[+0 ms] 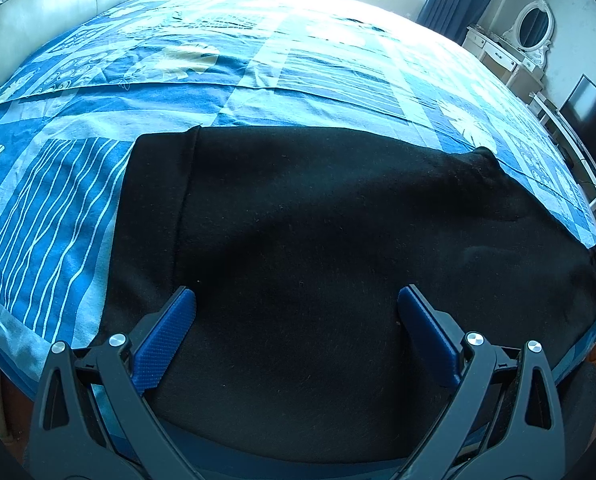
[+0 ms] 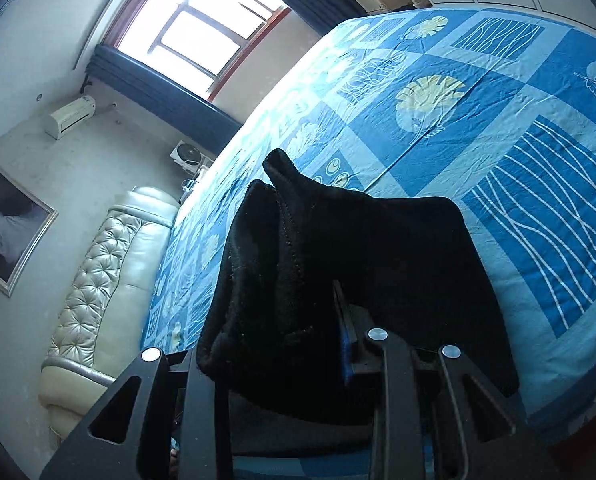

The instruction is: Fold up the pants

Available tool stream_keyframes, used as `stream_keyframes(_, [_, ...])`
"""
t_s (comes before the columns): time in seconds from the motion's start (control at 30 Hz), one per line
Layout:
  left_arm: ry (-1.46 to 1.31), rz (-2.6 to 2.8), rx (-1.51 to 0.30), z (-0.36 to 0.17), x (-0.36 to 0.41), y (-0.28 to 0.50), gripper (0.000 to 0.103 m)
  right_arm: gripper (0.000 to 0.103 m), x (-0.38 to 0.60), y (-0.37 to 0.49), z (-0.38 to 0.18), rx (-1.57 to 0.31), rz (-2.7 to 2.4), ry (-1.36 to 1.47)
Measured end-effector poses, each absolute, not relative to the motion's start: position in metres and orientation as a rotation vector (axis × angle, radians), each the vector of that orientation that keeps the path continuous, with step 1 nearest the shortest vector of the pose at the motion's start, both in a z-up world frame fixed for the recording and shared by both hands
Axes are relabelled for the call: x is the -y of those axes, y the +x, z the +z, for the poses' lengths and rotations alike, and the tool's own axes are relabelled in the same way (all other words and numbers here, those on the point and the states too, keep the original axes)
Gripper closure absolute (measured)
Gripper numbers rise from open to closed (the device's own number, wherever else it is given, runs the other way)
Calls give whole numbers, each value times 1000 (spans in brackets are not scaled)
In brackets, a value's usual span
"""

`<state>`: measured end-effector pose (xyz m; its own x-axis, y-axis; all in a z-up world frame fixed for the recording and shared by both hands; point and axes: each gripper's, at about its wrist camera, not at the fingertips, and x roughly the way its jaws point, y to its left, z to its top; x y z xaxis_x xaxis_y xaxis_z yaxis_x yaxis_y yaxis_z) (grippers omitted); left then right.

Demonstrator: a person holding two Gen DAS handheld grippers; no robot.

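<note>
Black pants (image 1: 318,220) lie spread flat on the blue patterned bed sheet (image 1: 258,60), with a hem seam showing at their left side. My left gripper (image 1: 297,294) hovers over them near the bed's front edge, its blue fingers (image 1: 170,336) wide open with the cloth lying below and nothing pinched. In the right wrist view, my right gripper (image 2: 298,320) is shut on a bunched part of the pants (image 2: 378,248). That cloth is raised off the sheet (image 2: 498,120) and drapes over the fingers, hiding the fingertips.
A padded cream headboard (image 2: 110,280) runs along one side of the bed. A white dresser with an oval mirror (image 1: 530,36) and a dark screen (image 1: 590,108) stand at the right. A window with dark curtains (image 2: 202,28) lies beyond the bed.
</note>
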<state>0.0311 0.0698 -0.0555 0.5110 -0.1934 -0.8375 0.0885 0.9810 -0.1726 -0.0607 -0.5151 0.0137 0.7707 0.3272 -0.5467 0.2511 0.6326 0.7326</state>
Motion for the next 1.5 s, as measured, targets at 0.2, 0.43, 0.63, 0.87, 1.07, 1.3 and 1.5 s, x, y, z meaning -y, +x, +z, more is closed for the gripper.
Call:
stream_keyframes(0.2, [-109, -175, -998, -56, -69, 28, 2, 74, 466, -39, 12, -764, 116, 869])
stream_keyframes(0.43, [-121, -184, -984, -56, -71, 26, 2, 74, 413, -21, 2, -839, 178, 822])
stream_keyframes(0.63, [-122, -185, -978, -57, -71, 26, 2, 74, 378, -7, -13, -888, 212, 794])
stream_keyframes(0.87, [-122, -185, -975, -56, -71, 25, 2, 74, 338, 3, -22, -938, 237, 717])
stream_keyframes(1.07, [-120, -184, -974, -56, -71, 25, 2, 74, 311, 6, -24, -969, 239, 603])
stream_keyframes(1.3, [-119, -184, -972, -56, -70, 26, 2, 74, 287, 4, -29, -1003, 221, 444])
stream_keyframes(1.5, [-119, -184, -972, -56, -70, 26, 2, 74, 271, 0, -31, -1018, 202, 309])
